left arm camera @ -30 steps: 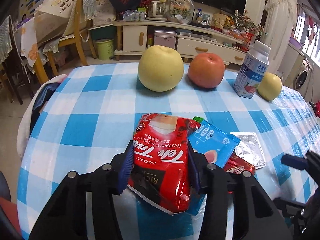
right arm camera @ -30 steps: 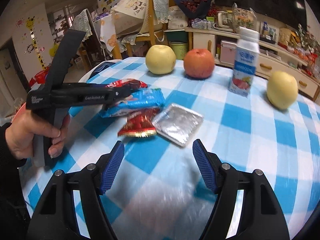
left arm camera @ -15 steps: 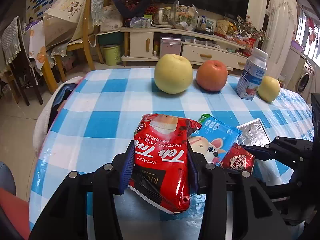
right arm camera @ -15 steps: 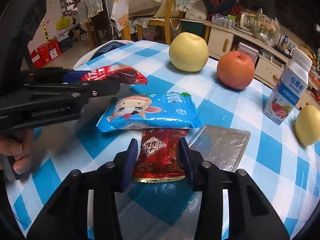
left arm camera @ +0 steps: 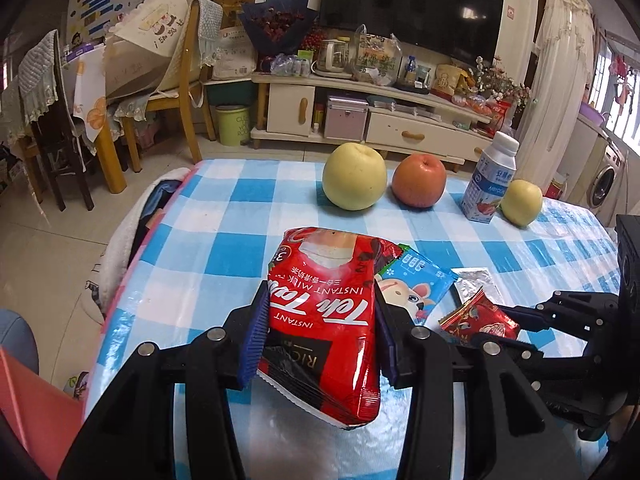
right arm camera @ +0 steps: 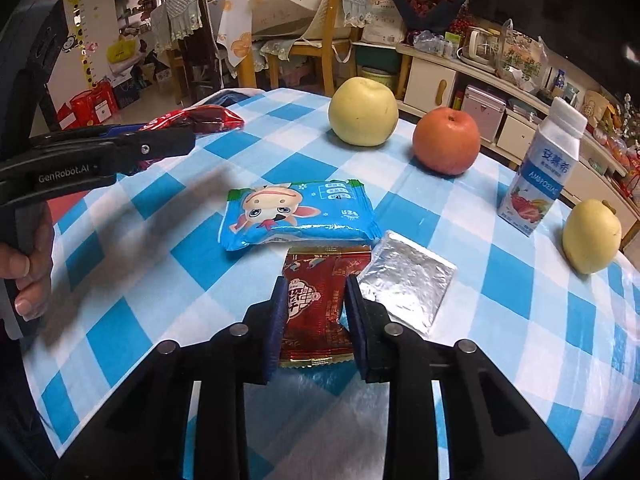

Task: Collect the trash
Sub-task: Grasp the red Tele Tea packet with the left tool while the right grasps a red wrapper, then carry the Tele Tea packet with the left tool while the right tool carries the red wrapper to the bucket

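Trash wrappers are spread over the near part of the blue checked table point(right arm camera: 140, 276). Left gripper point(left arm camera: 318, 334) has its jaws clamped on a big red milk tea packet point(left arm camera: 324, 320), which is lifted clear of the cloth. Right gripper point(right arm camera: 316, 312) has just closed its jaws onto a small red snack wrapper point(right arm camera: 320, 292), pads pressing both sides. Right behind that one lies a blue wrapper with a cartoon cow point(right arm camera: 296, 214), and a silver foil packet point(right arm camera: 404, 280) sits just beside it on the right. Further back there's a yellow apple point(right arm camera: 362, 114), a red apple point(right arm camera: 446, 140), a yogurt bottle point(right arm camera: 542, 172) and another yellow fruit point(right arm camera: 592, 236).
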Demonstrator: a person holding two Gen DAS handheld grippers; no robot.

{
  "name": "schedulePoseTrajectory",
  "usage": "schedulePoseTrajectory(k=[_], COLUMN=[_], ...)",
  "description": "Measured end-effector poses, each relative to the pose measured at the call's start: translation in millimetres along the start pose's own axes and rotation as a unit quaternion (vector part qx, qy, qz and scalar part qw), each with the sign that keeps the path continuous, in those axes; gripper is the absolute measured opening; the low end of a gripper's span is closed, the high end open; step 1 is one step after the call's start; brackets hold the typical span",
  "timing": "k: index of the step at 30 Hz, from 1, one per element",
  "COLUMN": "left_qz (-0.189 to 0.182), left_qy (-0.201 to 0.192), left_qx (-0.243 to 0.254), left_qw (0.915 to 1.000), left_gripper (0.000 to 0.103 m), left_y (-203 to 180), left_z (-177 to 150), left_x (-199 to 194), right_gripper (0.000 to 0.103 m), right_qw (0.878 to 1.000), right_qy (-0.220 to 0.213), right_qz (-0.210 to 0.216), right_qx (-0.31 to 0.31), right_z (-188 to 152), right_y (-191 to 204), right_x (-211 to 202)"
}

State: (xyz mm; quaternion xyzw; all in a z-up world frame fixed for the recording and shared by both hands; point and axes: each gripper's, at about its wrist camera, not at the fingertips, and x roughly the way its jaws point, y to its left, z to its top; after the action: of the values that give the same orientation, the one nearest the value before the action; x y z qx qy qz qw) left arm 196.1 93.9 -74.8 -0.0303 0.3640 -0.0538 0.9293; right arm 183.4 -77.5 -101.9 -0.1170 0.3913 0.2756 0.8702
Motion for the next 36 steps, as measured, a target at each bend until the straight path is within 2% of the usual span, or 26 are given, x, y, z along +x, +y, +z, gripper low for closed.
schedulePoseTrajectory(k=[10, 19, 27, 36], left_qz=[0.007, 0.031, 0.067, 0.106], left_qy=[-0.010, -0.031, -0.046, -0.068], left_qx=[-0.003, -0.018, -0.038, -0.070], left_qw=[0.9999, 0.9989, 0.9960, 0.9896], left_gripper=[0.047, 0.047, 0.047, 0.047], left_y=[13, 37, 72, 120], left_z=[-13, -14, -17, -24], left_x=[-47, -91, -133, -180], right_gripper=[0.028, 0.028, 0.028, 0.028], right_qw=[1.000, 0.998, 0.994, 0.987], right_qy=[-0.020, -0.058, -0.092, -0.113], right_qz=[0.002, 0.011, 0.039, 0.082], right_qx=[0.006, -0.013, -0.045, -0.077], right_z=[1, 28, 59, 94], right_y=[15, 43, 88, 147], right_x=[-35, -74, -95, -98])
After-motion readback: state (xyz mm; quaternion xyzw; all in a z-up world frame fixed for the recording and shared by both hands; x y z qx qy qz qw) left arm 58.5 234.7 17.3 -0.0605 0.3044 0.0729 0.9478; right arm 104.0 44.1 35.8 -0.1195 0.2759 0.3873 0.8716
